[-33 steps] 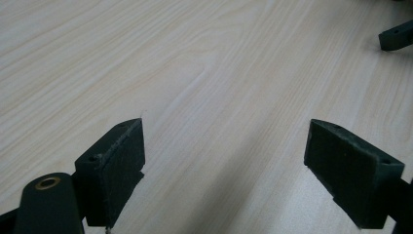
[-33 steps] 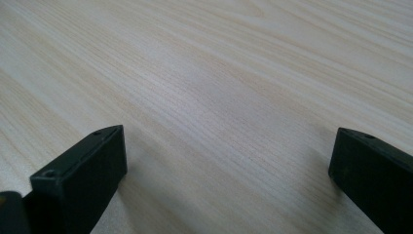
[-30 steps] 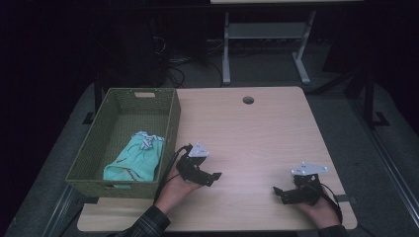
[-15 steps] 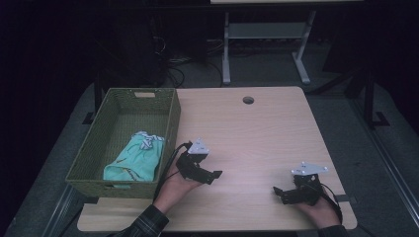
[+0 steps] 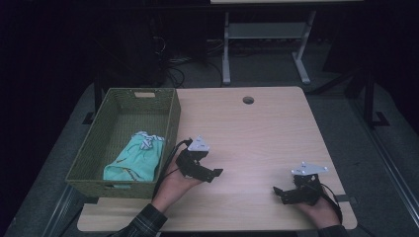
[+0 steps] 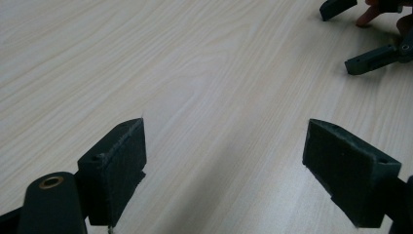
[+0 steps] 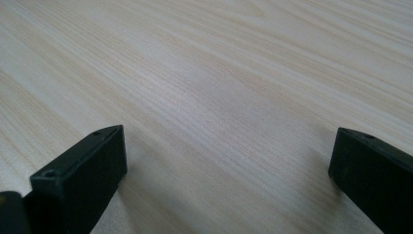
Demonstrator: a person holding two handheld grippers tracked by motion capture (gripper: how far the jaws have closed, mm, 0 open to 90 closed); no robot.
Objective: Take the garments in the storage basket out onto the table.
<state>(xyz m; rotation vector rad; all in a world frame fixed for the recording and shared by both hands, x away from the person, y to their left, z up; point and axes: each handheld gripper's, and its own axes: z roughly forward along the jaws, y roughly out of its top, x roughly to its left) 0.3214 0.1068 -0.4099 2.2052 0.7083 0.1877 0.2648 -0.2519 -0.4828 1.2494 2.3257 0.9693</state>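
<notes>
My left gripper [image 5: 210,170] rests low over the light wooden table [image 5: 257,133], just right of the woven basket [image 5: 170,129]. It is open, and in the left gripper view [image 6: 226,146] only bare wood lies between its jaws. My right gripper [image 5: 279,194] sits near the table's front right, also open, with bare wood between its jaws in the right gripper view [image 7: 229,146]. Its jaws point left toward the other hand. The right gripper [image 6: 337,39] also appears at the top right of the left gripper view. A teal cloth [image 5: 133,158] lies crumpled inside the basket.
The green woven basket stands along the table's left edge. A round cable hole [image 5: 248,100] is near the table's far edge. Beyond the table stands a metal frame [image 5: 262,44] on the dark floor, with cables.
</notes>
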